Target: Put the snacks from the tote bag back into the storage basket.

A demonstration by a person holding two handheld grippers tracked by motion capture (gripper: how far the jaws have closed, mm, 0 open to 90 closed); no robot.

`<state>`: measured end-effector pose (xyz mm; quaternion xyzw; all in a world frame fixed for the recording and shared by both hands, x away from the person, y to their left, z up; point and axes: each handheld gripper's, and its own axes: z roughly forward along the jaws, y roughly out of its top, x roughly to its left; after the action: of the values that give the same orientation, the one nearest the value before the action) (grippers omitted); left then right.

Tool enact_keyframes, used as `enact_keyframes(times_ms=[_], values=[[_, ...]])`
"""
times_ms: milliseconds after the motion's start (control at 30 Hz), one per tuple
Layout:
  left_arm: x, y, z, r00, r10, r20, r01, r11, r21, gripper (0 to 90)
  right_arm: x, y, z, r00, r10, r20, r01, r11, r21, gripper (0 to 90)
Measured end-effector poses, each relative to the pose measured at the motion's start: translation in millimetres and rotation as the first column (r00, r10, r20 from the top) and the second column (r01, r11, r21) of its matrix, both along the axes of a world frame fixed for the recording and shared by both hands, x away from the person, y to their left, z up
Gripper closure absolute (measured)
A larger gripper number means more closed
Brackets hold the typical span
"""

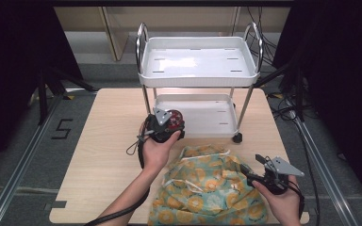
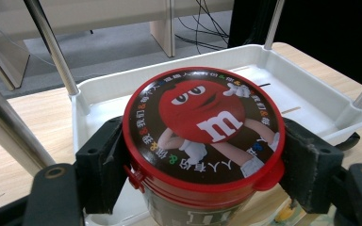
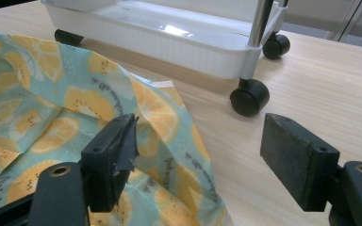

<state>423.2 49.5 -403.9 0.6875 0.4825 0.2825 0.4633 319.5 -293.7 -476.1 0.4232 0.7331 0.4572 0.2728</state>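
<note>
A round candy tub [image 2: 202, 136] with a red lid and a red cartoon figure sits between the two black jaws of my left gripper [image 2: 202, 172], which is shut on it. In the high view that left gripper [image 1: 166, 126] holds the tub [image 1: 175, 119] at the near left corner of the cart's lower tray [image 1: 217, 117]. My right gripper [image 3: 198, 162] stands open at the right edge of a teal cloth bag [image 3: 52, 108] printed with orange slices, one jaw over the fabric and nothing pinched. The high view shows this right gripper [image 1: 259, 172] beside the bag [image 1: 207, 188].
A white two-tier cart [image 1: 198, 61] with chrome posts and black castors [image 3: 249, 96] stands at the far side of the wooden table [image 1: 103, 155]. Its top tray holds nothing. Bare table lies to the left of my left forearm and right of the bag.
</note>
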Motion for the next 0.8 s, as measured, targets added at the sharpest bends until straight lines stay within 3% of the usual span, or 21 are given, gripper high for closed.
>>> enact_keyframes(times_ms=[433, 800], values=[[2.8, 0.2, -1.1, 0.9999, 0.011, 0.002, -0.011, 0.9998, 0.015, 25.5, -1.8, 1.7, 0.3, 0.9996, -0.001, -0.027, 0.002, 1.000, 0.015, 28.6], [6.4, 1.7, -0.4, 0.9998, 0.018, 0.000, -0.018, 0.9996, 0.022, 25.5, -0.2, 1.5, -0.3, 1.0000, 0.002, -0.008, -0.002, 1.000, 0.014, 28.5]])
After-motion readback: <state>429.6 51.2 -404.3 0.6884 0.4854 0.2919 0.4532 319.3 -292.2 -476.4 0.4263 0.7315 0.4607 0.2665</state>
